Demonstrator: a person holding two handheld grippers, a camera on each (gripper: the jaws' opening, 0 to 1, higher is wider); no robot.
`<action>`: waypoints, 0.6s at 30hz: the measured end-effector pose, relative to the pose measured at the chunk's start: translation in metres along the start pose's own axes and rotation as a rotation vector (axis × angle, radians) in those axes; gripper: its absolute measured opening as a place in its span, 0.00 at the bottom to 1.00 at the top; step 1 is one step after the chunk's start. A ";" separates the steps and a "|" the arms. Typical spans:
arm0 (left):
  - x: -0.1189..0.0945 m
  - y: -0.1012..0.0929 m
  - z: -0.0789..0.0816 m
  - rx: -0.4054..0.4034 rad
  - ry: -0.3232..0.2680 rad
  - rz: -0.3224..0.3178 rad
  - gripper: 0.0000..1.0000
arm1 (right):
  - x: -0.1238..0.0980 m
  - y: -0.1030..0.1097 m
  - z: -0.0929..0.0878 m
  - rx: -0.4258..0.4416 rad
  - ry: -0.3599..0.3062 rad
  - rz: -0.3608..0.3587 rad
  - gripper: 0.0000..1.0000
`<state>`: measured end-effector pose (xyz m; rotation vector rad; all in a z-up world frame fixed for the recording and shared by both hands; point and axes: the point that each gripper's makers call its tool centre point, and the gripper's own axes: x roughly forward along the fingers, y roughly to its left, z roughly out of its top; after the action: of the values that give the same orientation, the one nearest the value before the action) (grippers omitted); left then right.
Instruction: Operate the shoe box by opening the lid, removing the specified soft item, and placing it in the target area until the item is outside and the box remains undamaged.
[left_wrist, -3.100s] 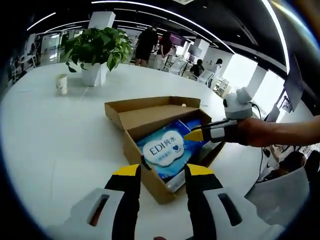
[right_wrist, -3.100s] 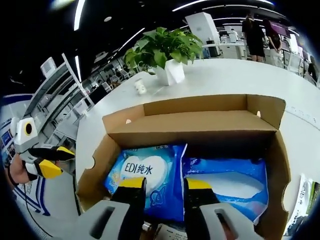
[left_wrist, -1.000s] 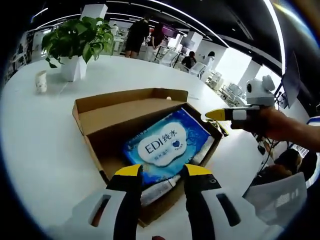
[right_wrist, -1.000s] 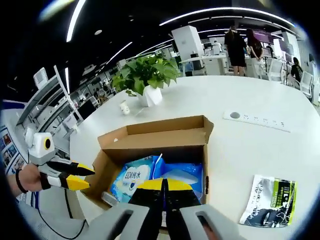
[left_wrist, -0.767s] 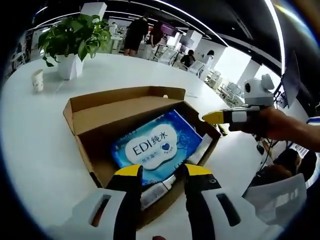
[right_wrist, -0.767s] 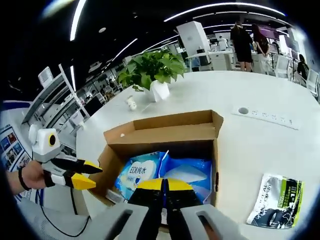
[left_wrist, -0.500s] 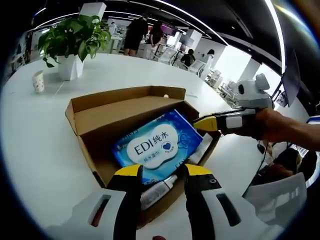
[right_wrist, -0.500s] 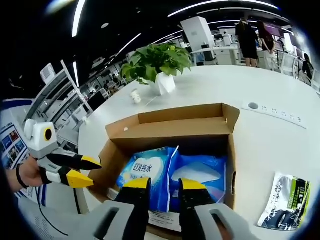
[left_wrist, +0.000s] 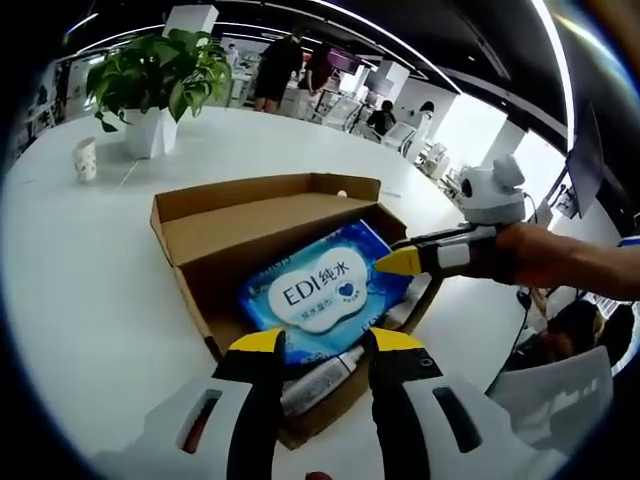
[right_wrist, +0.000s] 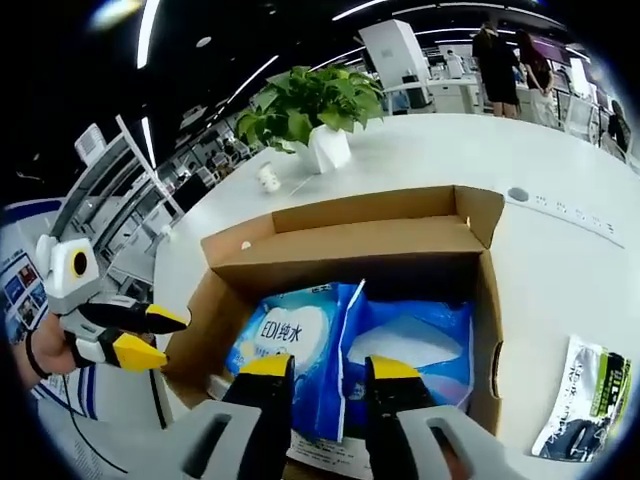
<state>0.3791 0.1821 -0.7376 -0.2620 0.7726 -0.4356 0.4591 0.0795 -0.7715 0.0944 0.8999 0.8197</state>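
**Open box, both tools parted over the wipes**

Your shoe box (left_wrist: 290, 270) sits open on the white tabletop (left_wrist: 90, 300), its lid (left_wrist: 265, 215) folded back on the far side and standing away from the opening. In the left gripper view, smooth bare tabletop runs wide from the box toward the far edge, where the potted plant (left_wrist: 160, 80) and a small paper cup (left_wrist: 86, 158) stand well apart from the cardboard. In the right gripper view, the tabletop beyond the box's right wall carries a flat printed pouch (right_wrist: 585, 395) near that edge, apart from the box.

The box is plain brown corrugated card with straight walls and raw cut edges. Inside lie two soft blue plastic wipes packs. The near one (left_wrist: 325, 290) is glossy, slightly crinkled, with a white cloud-shaped label. The second pack (right_wrist: 410, 345) lies beside it, touching it along a raised seam. A white tube-like item (left_wrist: 320, 375) lies along the box's near wall, under the first pack's edge.

Your left tool (left_wrist: 320, 345) is released, its yellow-tipped jaws parted above the box's near wall. Your right tool (right_wrist: 328, 370) is also released, jaws apart just over the packs; in the left gripper view its tip hangs at the first pack's right edge, and you cannot tell whether it touches.
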 end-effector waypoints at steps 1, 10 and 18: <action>0.000 0.000 0.000 0.000 0.000 0.000 0.33 | 0.001 -0.001 0.000 0.000 0.000 -0.001 0.24; 0.002 0.004 0.000 -0.006 0.004 0.004 0.33 | 0.013 -0.008 0.000 -0.005 0.010 -0.015 0.13; 0.014 0.005 -0.001 -0.043 0.002 -0.008 0.31 | 0.012 -0.010 0.000 -0.061 -0.008 -0.039 0.00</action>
<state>0.3888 0.1803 -0.7488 -0.3048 0.7832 -0.4269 0.4691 0.0807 -0.7828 0.0272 0.8658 0.8087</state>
